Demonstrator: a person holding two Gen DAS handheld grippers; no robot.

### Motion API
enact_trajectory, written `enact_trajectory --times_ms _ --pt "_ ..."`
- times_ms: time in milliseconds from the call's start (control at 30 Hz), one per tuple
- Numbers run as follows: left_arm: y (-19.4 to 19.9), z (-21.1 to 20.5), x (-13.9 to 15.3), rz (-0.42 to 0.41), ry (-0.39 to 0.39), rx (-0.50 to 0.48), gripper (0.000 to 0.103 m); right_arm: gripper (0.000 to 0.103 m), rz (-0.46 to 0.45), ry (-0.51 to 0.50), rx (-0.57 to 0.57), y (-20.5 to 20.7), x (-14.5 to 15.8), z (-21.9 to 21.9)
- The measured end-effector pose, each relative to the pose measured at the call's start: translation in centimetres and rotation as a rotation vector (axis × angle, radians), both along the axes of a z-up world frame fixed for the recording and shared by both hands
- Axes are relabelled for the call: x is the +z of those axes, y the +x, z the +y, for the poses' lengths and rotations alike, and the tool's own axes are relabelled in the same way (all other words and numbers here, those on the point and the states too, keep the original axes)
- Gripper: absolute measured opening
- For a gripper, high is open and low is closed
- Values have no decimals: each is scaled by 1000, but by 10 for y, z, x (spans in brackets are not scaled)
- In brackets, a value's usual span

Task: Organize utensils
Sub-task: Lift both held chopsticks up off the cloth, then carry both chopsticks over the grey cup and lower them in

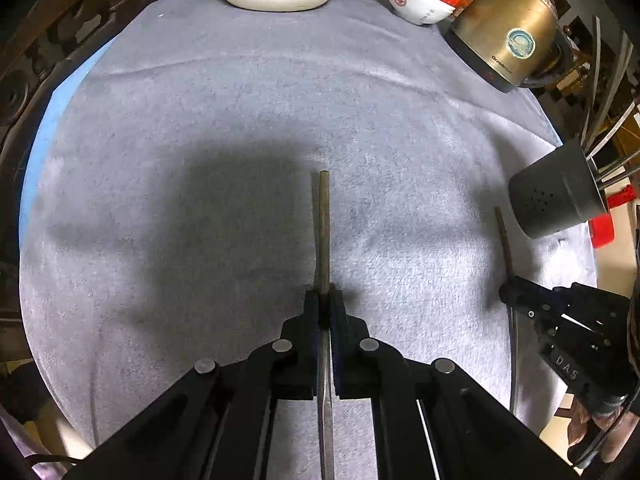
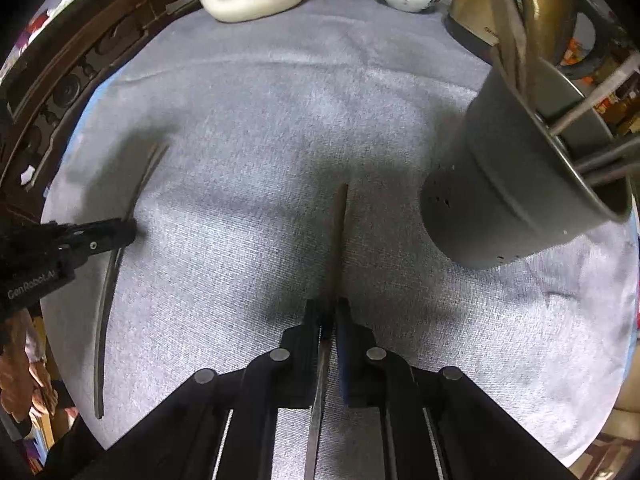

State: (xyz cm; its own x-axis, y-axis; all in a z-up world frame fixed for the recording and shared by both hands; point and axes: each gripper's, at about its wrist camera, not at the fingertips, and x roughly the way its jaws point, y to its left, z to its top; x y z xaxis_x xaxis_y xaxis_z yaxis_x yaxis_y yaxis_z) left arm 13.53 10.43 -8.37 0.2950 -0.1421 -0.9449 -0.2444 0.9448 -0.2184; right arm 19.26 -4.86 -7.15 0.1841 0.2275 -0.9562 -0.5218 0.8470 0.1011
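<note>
The right gripper [image 2: 329,312] is closed on a chopstick [image 2: 340,232] above the grey towel [image 2: 260,128]. At the left, the left gripper [image 2: 128,232] grips another chopstick [image 2: 105,320]. A grey utensil holder [image 2: 512,176] stands at the right.

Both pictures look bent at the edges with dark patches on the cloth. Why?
Left wrist view: fisheye curves the grey cloth; the dark patch is a shadow; the kettle glints. Right wrist view: same curving; the grey holder looms large, the other claw slightly blurred.
</note>
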Motion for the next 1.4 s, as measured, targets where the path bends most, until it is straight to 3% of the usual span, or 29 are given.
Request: enact_trajectory --times_ms 133,233,367,600,800,933,1100,1267,1400 --pt "-4 -3 2 19 6 -29 5 7 49 43 3 0 0 -11" --pt "1 -13 5 52 54 -83 5 9 103 8 39 6 -1 -9" --pt "11 -13 5 111 50 -121 5 9 152 -46 69 15 -2 -3" --pt "30 -4 1 192 16 -144 5 9 171 -121 116 24 -1 10" --pt "17 2 5 153 -9 -109 5 7 129 -76 89 14 4 9" --pt "-8 6 25 29 -22 -70 5 6 64 94 13 -10 25 -17" --pt "-43 3 66 -183 -18 -31 5 6 -92 328 -135 -36 68 -65" --pt "-62 -11 104 -451 61 11 5 6 -381 523 -366 -68 104 -128" --pt "-60 -25 116 -607 126 31 5 6 -559 545 -473 -84 112 -150"
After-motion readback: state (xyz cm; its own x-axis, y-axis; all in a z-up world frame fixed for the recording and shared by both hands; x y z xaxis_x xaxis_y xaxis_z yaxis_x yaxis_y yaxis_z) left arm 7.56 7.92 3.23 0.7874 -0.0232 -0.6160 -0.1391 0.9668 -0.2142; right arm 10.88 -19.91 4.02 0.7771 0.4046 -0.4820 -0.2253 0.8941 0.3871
